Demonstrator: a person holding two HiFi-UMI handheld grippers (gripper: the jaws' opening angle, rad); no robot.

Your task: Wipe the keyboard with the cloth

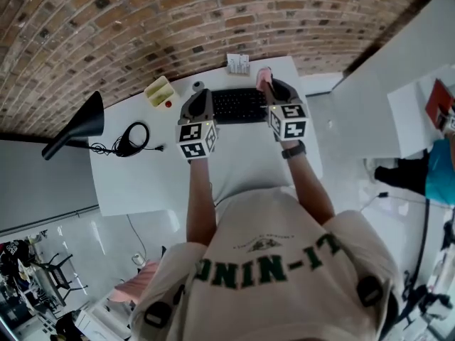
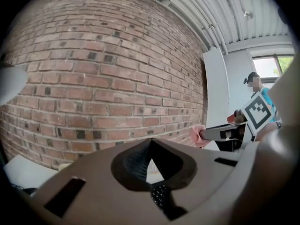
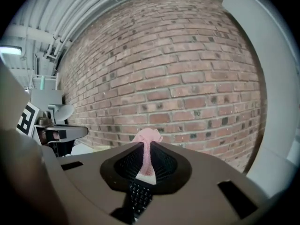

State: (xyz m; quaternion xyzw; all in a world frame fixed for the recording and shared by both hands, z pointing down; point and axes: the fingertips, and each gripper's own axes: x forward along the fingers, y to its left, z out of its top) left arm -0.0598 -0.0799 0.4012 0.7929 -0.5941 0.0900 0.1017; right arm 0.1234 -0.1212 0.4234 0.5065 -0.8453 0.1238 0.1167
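Note:
The black keyboard (image 1: 238, 105) lies on the white table (image 1: 142, 180) near its far edge. My right gripper (image 1: 273, 85) hovers over the keyboard's right end, shut on a pink cloth (image 1: 264, 78). In the right gripper view the cloth (image 3: 146, 142) stands pinched between the jaws, above the keys (image 3: 139, 196). My left gripper (image 1: 200, 95) is at the keyboard's left end, its jaws closed tip to tip on nothing. In the left gripper view the keys (image 2: 160, 196) show below its tips (image 2: 150, 143), and the cloth (image 2: 198, 135) is off to the right.
A yellowish box (image 1: 159, 90), a small red item (image 1: 168, 104) and a small round object (image 1: 197, 86) sit left of the keyboard. A white card holder (image 1: 238, 63) stands behind it. A black lamp (image 1: 77, 123) and a coiled cable (image 1: 129, 139) are on the table's left. Behind is a brick wall (image 1: 142, 20).

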